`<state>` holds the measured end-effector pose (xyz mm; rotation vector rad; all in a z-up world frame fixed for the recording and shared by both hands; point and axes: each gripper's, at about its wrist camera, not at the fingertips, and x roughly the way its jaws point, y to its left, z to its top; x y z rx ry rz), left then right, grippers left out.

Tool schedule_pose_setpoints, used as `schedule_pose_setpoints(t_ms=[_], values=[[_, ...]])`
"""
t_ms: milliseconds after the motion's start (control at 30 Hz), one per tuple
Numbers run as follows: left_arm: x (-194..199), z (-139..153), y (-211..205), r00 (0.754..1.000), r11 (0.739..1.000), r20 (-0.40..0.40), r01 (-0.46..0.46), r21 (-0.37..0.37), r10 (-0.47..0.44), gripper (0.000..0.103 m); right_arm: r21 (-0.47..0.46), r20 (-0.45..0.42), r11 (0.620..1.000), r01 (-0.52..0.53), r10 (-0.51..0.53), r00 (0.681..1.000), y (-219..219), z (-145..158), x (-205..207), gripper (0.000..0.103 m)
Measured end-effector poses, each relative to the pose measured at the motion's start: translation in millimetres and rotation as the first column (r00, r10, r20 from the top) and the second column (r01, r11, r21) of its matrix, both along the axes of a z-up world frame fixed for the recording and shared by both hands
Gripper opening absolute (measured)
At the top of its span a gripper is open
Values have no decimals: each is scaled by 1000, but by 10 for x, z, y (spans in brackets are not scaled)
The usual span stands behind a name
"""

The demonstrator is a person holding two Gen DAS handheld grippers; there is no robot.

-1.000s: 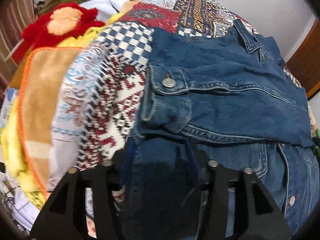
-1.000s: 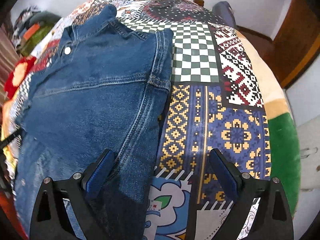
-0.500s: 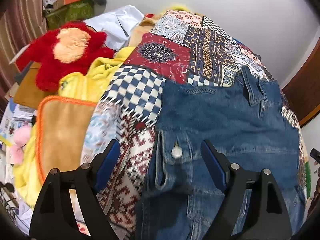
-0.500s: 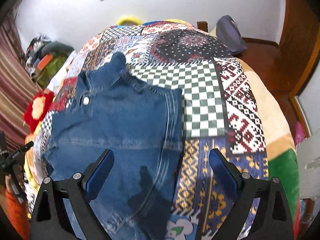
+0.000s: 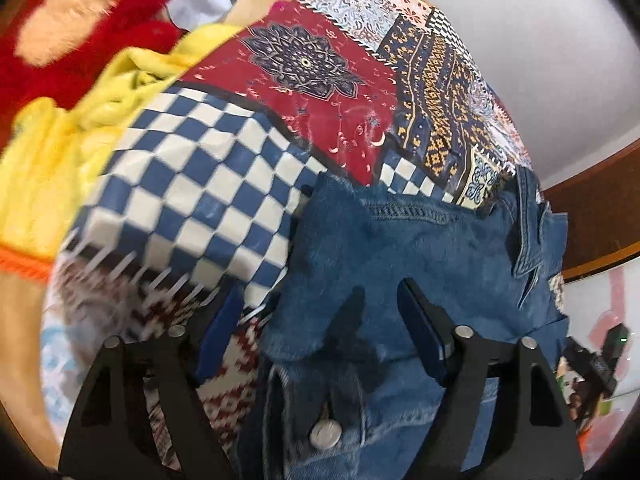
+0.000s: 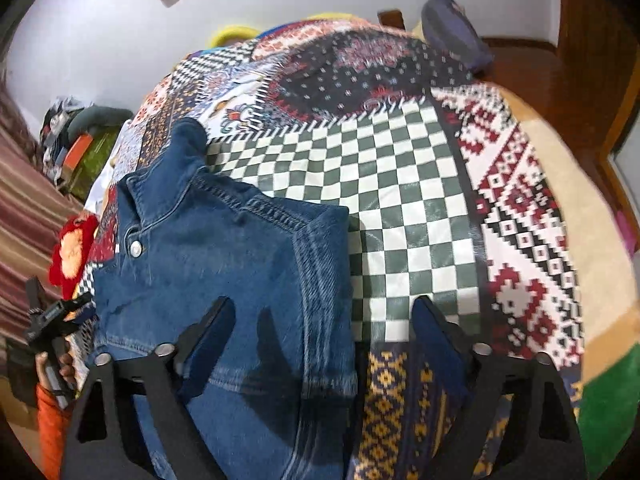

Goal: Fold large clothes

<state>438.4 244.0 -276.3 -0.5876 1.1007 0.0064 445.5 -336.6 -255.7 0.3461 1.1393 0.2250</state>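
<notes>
The denim jacket's point(image 5: 420, 264) lower part runs off the bottom edge, perhaps folded under.

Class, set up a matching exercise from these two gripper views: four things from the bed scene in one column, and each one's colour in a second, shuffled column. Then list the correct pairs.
Things:
1. jacket
2. plush toy
3. blanket
4. checked patch

Colours:
A. yellow
B. green and white
C. blue denim
D. red with a peach patch

Pairs: 1-C, 2-D, 3-A, 4-B
</notes>
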Motion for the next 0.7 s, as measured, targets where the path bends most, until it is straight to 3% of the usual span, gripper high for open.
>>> schedule_pose_setpoints(t_ms=[67, 167, 200, 233, 333, 433, 567, 700], values=[[60, -36, -3, 1000, 1000, 8, 7, -12, -7, 70, 44, -44, 999, -14, 16, 999, -5, -96, 90, 66], [144, -56, -19, 1000, 999, 13, 8, 32, -8, 60, 78, -74, 996, -39, 45, 996, 56, -201, 183, 54], [168, -48, -36, 1000, 999, 18, 11, 53, -12, 47, 81, -74, 996, -47, 53, 996, 83, -231, 211, 45], [190, -50, -44, 1000, 998, 16, 16, 65, -17, 27, 79, -71, 996, -49, 54, 996, 99, -249, 230, 35], [235, -11, -65, 1000, 987, -1, 19, 159, -19, 11, 67, -49, 997, -37, 40, 998, 134, -244, 286, 17], [186, 175, -108, 999, 960, 48, 8, 281, -23, 3, 54, 37, 998, -33, 31, 999, 152, -34, 319, 14], [168, 449, -79, 995, 919, 102, -23, 394, -19, 0, -75, 122, 991, -112, 120, 985, 377, 285, 483, 12], [172, 687, 1, 991, 906, 132, -23, 422, -37, 0, -144, 191, 978, -154, 180, 965, 599, 595, 717, 12]])
